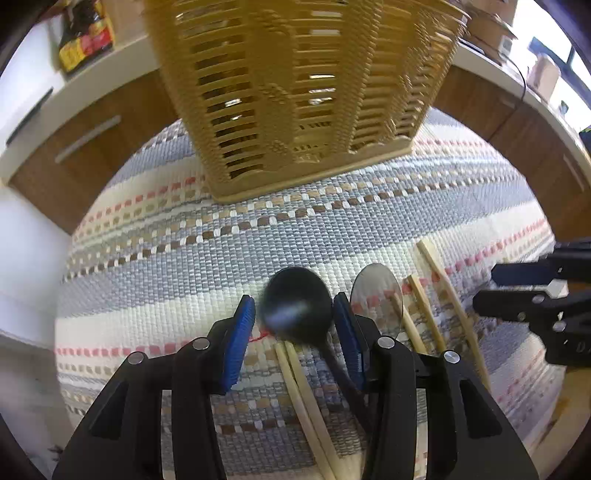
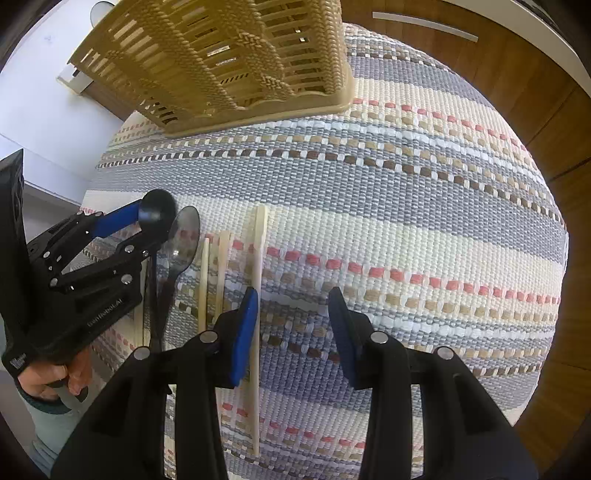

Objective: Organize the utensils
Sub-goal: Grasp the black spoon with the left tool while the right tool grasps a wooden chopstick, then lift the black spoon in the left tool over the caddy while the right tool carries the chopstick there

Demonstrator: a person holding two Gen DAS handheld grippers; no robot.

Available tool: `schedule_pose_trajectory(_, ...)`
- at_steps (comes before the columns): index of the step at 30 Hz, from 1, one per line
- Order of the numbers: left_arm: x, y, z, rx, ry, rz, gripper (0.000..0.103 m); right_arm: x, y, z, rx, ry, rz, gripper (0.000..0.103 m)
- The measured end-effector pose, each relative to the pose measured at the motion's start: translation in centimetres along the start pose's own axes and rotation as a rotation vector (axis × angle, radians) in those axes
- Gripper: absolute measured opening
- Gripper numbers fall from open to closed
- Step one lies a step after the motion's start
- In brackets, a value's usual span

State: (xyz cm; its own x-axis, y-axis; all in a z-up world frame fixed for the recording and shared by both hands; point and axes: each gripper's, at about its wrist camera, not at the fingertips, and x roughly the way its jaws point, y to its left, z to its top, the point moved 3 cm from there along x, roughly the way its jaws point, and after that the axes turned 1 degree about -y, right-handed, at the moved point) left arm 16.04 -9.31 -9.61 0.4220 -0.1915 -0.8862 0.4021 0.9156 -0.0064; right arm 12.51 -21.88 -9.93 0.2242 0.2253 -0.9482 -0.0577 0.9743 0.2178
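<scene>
A black spoon lies on the striped mat, its bowl between the blue pads of my left gripper, whose jaws stand open around it; the bowl is blurred. A clear spoon lies just right of it. Several wooden chopsticks lie on the mat, two of them under the left gripper. A tan woven basket stands at the far side of the mat. My right gripper is open and empty above the mat, beside one chopstick. The black spoon and clear spoon show at left.
The striped woven mat covers the table. Wooden cabinets with metal handles stand behind it. A dark sauce bottle stands on the counter at back left. A hand holds the left gripper.
</scene>
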Motion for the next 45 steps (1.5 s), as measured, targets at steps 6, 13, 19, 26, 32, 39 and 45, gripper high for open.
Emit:
schedule_pose_trajectory(6,-0.1,0.3,0.5,0.010,-0.011,-0.040,0.035,0.1,0.3,0.0,-0.017,0.030,-0.002,0.036)
schedule_pose_trajectory(13,-2.9,2.2,0.6,0.003,-0.067,-0.069,0.035,0.7,2.2,0.6,-0.053,0.049,-0.029,0.036)
schedule_pose_trajectory(19,-4.5,4.0,0.1,0.008,-0.081,-0.036,0.035,1.8,4.5,1.0,-0.103,0.077,-0.115,0.015)
schedule_pose_trajectory(26,-5.3,4.8,-0.2,0.005,-0.131,-0.065,0.035,2.5,6.5,1.2,-0.156,0.074,-0.220,0.005)
schedule_pose_trajectory(32,-7.8,4.5,0.5,0.013,-0.212,-0.054,0.035,0.1,6.4,0.5,-0.142,0.010,-0.132,0.004)
schedule_pose_trajectory(39,-13.0,4.4,3.2,0.033,-0.368,0.006,0.035,-8.1,6.6,0.7,-0.166,-0.226,0.008,0.004)
schedule_pose_trajectory(45,-17.3,4.2,6.8,0.045,-0.542,0.176,0.035,-15.0,7.1,3.2,-0.198,-0.493,0.049,0.004)
